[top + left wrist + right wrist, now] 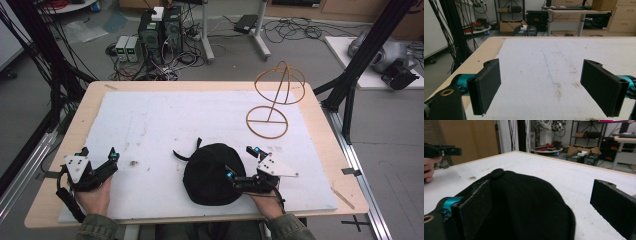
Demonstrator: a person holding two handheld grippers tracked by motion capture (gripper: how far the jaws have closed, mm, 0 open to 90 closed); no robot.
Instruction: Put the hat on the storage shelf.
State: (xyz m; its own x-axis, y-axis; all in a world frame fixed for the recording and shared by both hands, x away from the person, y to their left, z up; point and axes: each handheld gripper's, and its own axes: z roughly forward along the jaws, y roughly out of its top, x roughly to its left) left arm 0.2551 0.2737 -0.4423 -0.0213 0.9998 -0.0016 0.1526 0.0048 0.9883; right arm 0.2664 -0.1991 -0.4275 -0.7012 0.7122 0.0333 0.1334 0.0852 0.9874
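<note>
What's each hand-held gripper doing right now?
Left hand-held gripper: open, holding nothing.
Right hand-held gripper: open, jaws either side of the black cap's edge, not clamped.

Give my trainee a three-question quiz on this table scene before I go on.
1. True or false: the right tongs are open at the black cap.
2. What stands at the table's far right? A wooden hat stand, B mug, C box.
3. What lies between the left tongs?

Key: 1 true; 2 A; 3 only the bare white mat.
</note>
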